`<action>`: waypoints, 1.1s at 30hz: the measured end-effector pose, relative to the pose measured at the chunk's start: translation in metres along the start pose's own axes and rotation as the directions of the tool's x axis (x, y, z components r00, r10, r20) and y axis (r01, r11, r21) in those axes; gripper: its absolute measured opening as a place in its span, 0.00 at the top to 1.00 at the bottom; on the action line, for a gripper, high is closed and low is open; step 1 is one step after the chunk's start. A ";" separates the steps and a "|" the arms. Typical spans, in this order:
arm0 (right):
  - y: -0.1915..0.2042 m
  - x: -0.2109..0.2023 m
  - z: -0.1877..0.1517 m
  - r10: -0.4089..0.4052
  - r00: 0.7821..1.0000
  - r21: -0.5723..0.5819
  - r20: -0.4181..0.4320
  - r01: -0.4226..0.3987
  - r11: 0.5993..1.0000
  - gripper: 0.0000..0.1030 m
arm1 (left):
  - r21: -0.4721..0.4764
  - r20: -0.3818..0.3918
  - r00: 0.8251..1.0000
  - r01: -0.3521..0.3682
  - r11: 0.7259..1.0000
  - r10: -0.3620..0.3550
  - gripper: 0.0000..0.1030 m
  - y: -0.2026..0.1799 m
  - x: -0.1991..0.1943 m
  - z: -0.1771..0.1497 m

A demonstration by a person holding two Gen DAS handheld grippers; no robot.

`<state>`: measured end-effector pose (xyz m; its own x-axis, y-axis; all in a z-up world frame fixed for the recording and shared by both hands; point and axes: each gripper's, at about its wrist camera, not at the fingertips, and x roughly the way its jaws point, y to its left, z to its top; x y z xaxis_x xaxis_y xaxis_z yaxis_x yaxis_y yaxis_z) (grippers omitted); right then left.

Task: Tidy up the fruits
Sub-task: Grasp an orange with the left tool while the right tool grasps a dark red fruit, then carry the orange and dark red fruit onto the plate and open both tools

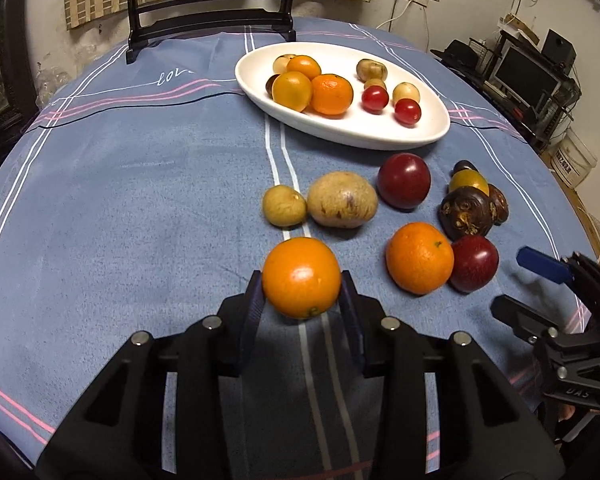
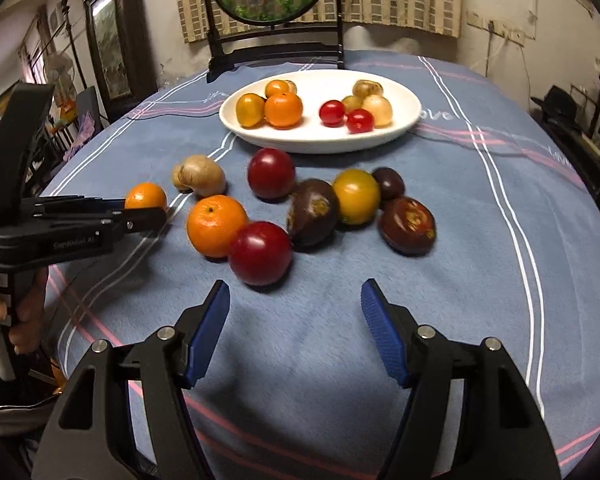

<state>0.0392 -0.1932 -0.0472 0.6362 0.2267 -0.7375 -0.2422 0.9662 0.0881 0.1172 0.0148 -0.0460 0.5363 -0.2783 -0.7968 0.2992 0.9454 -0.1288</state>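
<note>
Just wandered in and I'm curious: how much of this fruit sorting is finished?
Partly done. The white dish already holds oranges on one side, small red and pale fruits on the other. In hand: the left tongs grip an orange. The right tongs are open, near a red fruit. About ten fruits remain on the blue cloth.

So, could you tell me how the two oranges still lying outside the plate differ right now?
The near orange is pinched between the left hand-held gripper pads; the other orange lies free on the tablecloth. The free one touches a dark red fruit; the gripped one touches no fruit. Both are similar in colour and size.
</note>
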 end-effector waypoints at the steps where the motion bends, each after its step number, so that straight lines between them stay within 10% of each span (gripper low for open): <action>1: 0.003 0.001 0.001 0.003 1.000 -0.008 -0.004 -0.003 1.000 0.33 | 0.000 0.001 1.000 0.003 1.000 -0.003 0.63 0.001 -0.001 -0.001; 15: 0.014 0.037 0.020 -0.013 0.998 0.000 -0.055 0.013 1.000 0.61 | -0.031 -0.003 1.000 0.014 0.999 -0.014 0.63 0.014 0.001 -0.006; 33: -0.029 -0.026 0.004 -0.015 0.997 0.117 0.079 0.005 0.993 0.61 | 0.009 0.039 0.999 0.001 1.000 -0.001 0.63 -0.001 -0.024 -0.001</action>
<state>0.0323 -0.2268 -0.0280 0.6956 0.2215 -0.6834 -0.1513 0.9751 0.1620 0.1031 0.0207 -0.0277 0.5661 -0.2855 -0.7733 0.3066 0.9437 -0.1240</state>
